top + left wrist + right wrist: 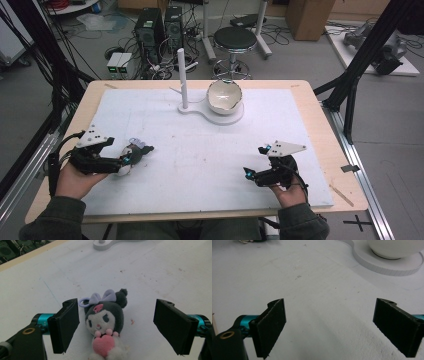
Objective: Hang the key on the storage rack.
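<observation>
plush toy between spread left gripper jaws

The white mat lies bare between the 2 grippers, so the whole middle stretch is open to pass. At the far edge a white stand carries an upright post and a bowl just beside it. The plush toy lies between the spread jaws of the left gripper, nearer the left jaw. Bare mat lies between the wide jaws of the right gripper.
</observation>
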`<action>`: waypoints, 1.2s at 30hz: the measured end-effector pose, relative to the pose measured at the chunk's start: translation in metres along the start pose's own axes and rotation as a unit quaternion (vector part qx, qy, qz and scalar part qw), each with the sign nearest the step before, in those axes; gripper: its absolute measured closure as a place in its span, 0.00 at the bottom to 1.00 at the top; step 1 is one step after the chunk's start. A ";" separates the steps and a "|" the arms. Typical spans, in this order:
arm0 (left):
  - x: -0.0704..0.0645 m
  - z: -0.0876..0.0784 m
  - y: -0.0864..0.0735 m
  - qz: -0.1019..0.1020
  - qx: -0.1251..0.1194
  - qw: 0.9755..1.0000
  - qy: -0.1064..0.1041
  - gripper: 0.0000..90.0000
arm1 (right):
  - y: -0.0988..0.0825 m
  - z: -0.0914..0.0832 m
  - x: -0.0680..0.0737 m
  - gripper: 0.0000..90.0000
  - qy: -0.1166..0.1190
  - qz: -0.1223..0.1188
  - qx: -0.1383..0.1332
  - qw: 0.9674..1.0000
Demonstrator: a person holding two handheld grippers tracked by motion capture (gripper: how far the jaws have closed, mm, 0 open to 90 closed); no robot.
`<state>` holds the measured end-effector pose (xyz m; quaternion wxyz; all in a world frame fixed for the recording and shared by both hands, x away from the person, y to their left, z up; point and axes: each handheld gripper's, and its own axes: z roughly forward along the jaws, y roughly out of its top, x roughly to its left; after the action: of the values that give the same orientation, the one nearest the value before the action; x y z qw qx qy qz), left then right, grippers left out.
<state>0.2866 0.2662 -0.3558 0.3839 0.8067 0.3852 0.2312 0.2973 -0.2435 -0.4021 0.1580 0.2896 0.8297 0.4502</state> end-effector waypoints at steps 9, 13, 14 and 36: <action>0.009 0.019 -0.013 -0.017 0.041 0.999 -0.001 0.26 | 0.001 0.001 0.001 0.11 0.002 -0.007 0.000 1.000; 0.014 0.024 -0.018 -0.025 0.054 0.998 0.001 0.28 | 0.002 0.001 0.001 0.11 0.002 -0.003 -0.001 1.000; 0.014 0.024 -0.018 -0.025 0.054 0.998 0.001 0.29 | 0.002 0.001 0.001 0.11 0.002 -0.004 -0.001 1.000; 0.017 0.049 -0.027 -0.036 0.108 0.993 -0.008 0.42 | 0.003 0.002 0.002 0.11 0.005 -0.009 -0.002 1.000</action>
<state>0.3172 0.2690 -0.4048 0.3056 0.8307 0.4340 0.1678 0.2974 -0.2398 -0.4009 0.1587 0.2790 0.8322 0.4522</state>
